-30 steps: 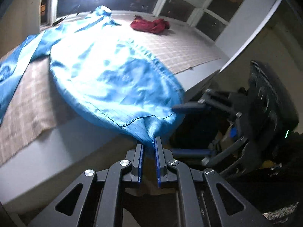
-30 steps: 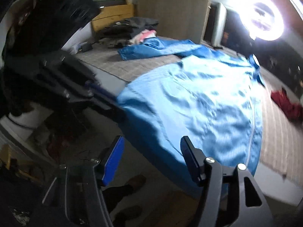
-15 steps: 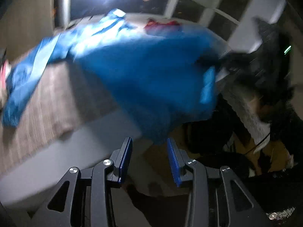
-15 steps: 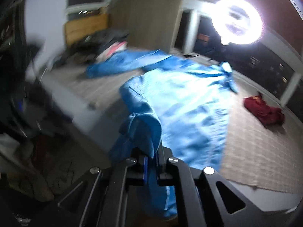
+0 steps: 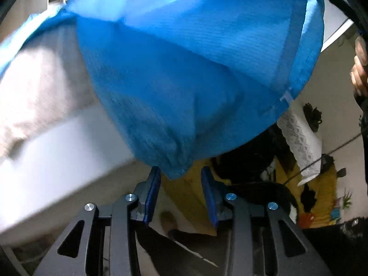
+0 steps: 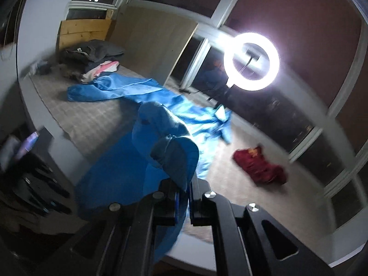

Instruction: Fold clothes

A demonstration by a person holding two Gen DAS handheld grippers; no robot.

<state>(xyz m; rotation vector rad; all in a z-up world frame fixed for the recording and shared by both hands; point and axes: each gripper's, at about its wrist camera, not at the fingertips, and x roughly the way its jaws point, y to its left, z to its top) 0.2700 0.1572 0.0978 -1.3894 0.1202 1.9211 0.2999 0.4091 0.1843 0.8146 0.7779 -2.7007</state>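
Right gripper (image 6: 182,197) clamped on blue garment (image 6: 128,168), lifted off near edge of bed (image 6: 92,124); left gripper (image 5: 180,184) apart, garment corner hanging just above, unpinched; red cloth (image 6: 260,165) far right.

One large shiny blue garment (image 6: 128,161), one crumpled dark red garment (image 6: 260,165), one glowing white ring light (image 6: 251,61), one heap of dark and pink folded clothes (image 6: 92,59), and two black two-fingered claws, one per view (image 5: 180,184) (image 6: 182,197)
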